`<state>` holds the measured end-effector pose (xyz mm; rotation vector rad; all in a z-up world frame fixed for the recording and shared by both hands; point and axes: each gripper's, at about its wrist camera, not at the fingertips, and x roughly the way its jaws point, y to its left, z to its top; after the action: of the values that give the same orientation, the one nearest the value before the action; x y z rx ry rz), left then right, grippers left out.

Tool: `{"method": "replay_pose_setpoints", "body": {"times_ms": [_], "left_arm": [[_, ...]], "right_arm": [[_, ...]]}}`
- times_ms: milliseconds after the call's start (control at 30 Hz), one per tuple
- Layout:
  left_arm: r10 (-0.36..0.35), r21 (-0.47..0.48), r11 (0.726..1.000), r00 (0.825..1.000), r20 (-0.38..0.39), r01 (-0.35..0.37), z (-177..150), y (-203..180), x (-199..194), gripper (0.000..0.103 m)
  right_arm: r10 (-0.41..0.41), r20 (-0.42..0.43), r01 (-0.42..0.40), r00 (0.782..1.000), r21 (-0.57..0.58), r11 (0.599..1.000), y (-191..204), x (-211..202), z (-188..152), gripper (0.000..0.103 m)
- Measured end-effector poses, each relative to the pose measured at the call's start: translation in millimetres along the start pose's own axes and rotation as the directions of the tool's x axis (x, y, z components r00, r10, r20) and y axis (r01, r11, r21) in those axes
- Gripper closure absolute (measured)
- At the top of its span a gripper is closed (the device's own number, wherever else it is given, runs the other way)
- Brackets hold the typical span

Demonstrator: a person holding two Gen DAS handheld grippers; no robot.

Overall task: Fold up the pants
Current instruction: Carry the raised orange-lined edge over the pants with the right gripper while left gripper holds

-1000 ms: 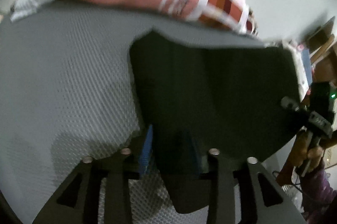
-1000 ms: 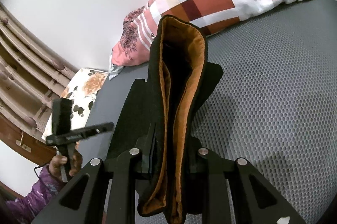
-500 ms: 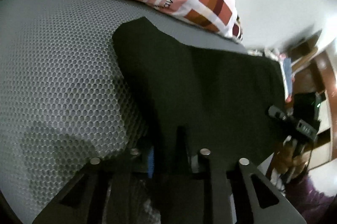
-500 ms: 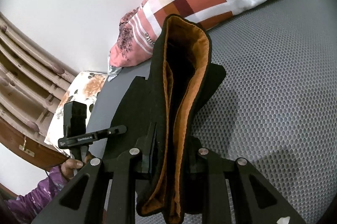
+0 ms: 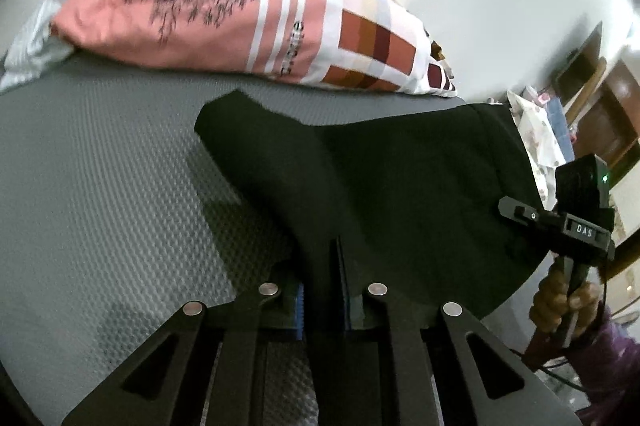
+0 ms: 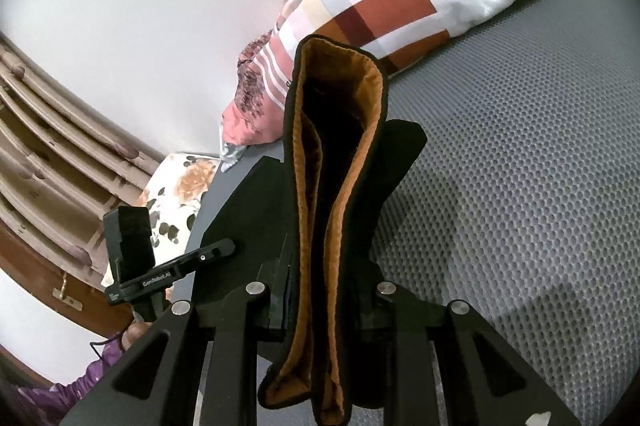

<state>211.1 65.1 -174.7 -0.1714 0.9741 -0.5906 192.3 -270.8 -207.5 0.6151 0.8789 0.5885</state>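
A home bedroom: grey mattress point(image 6: 520, 186), patchwork pillow point(image 5: 248, 22), floral bedding point(image 6: 176, 194), wooden furniture point(image 6: 36, 162).

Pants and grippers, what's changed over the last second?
No new grasp or release: both grippers stay shut on the black pants. The left gripper swung about, so the pillow shifted in its view. The right gripper barely moved, orange lining still showing.

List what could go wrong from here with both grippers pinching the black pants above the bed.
The right gripper clamps several orange-lined layers of the pants; an inner layer might slip out. The free corner hanging by the left gripper could crumple as it meets the grey mattress, spoiling the fold.
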Motion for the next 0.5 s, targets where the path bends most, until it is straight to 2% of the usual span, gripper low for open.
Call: {"method": "replay_pose_setpoints", "body": {"times_ms": [500], "left_arm": [[0.099, 0.029, 0.994, 0.993, 0.057, -0.101, 26, 13, 1, 0.091]], "right_arm": [[0.025, 0.020, -0.025, 0.999, -0.024, 0.999, 5, 25, 22, 0.083]]}}
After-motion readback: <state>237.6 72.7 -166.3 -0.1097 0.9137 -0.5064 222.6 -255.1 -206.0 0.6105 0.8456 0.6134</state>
